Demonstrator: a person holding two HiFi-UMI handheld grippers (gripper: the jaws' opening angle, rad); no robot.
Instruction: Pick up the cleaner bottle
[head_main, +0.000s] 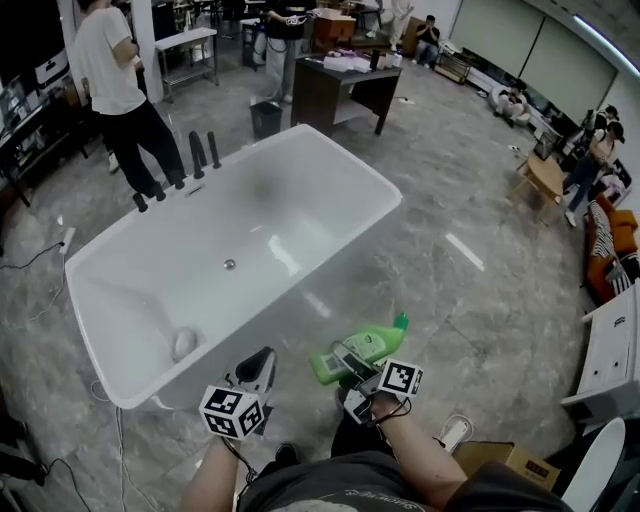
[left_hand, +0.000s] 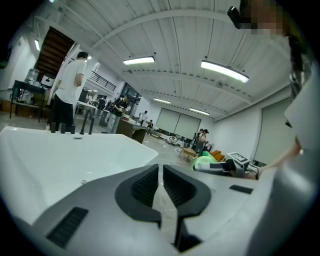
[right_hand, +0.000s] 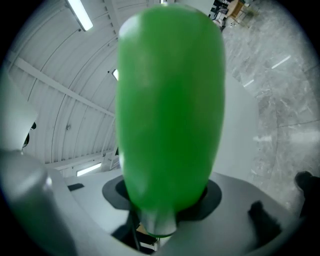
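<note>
The green cleaner bottle is off the floor, lying nearly level in front of the tub, with its darker green cap pointing up and right. My right gripper is shut on its lower body. In the right gripper view the bottle fills the middle and hides the pads. From the left gripper view the bottle and the right gripper show at the right. My left gripper hovers just left of the bottle, apart from it. Its jaws are shut with nothing between them.
A large white bathtub fills the middle, with black taps on its far rim. A person stands behind it. Also in view are a dark desk, a bin, a cardboard box and a white cabinet at the right.
</note>
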